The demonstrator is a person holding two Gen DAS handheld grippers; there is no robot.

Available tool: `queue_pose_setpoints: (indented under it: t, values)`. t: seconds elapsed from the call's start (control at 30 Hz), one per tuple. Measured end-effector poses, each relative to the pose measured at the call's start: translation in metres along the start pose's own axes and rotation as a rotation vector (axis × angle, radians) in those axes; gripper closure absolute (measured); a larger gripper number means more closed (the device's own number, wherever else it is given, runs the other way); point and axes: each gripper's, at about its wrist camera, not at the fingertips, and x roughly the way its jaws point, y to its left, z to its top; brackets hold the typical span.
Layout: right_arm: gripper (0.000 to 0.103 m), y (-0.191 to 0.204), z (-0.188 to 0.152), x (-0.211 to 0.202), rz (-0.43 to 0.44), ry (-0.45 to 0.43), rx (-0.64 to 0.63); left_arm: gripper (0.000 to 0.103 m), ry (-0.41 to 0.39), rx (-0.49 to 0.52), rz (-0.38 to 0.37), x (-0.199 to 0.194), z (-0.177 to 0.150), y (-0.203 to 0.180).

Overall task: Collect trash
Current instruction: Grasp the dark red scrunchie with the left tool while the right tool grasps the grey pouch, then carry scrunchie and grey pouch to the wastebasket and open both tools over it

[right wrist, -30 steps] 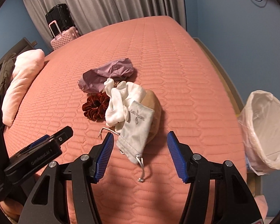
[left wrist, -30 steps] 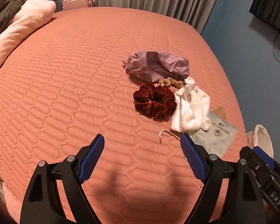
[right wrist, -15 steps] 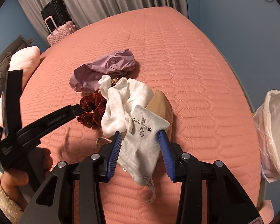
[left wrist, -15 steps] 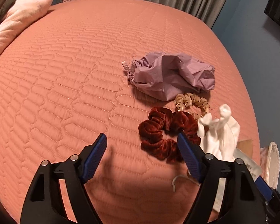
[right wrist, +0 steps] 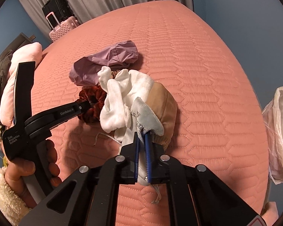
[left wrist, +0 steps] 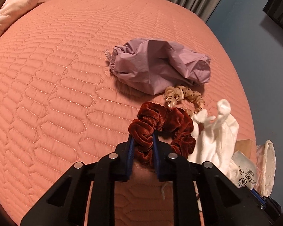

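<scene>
On the pink quilted bed (left wrist: 56, 75) lies a small pile. My left gripper (left wrist: 143, 137) has its jaws closing, and its blue pads press on the near loop of a dark red velvet scrunchie (left wrist: 171, 126). From the right wrist view that gripper (right wrist: 84, 107) reaches into the scrunchie (right wrist: 93, 94) from the left. My right gripper (right wrist: 142, 134) is shut on the lower end of a grey drawstring pouch (right wrist: 147, 116). A crumpled white cloth (right wrist: 122, 101), a tan pouch (right wrist: 164, 101), a mauve bag (left wrist: 156, 67) and a beige spotted scrunchie (left wrist: 184, 96) lie around them.
A bin lined with a white plastic bag (right wrist: 279, 131) stands off the bed's right edge. A pink pillow (left wrist: 13, 9) and a dark jacket lie at the far left. Suitcases (right wrist: 62, 28) stand before the grey curtain. A hand in a fleece sleeve holds the left gripper.
Both grippers came down and forward to the pile and closed. The left one now pinches the red scrunchie, the right one the grey pouch, whose top has bunched up.
</scene>
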Motion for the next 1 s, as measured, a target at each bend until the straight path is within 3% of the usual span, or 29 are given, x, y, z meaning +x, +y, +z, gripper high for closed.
queue_pose_setpoints:
  t: [0.47,1.0]
  values:
    - [0.099,-0.004,0.000,-0.073,0.039,-0.143,0.011,0.088,-0.105,0.045,-0.061,-0.086,-0.030,-0.028]
    - [0.099,-0.061,-0.004,-0.173,0.002,-0.336,0.087,0.088,-0.200,0.234,-0.173,-0.156,-0.060,-0.138]
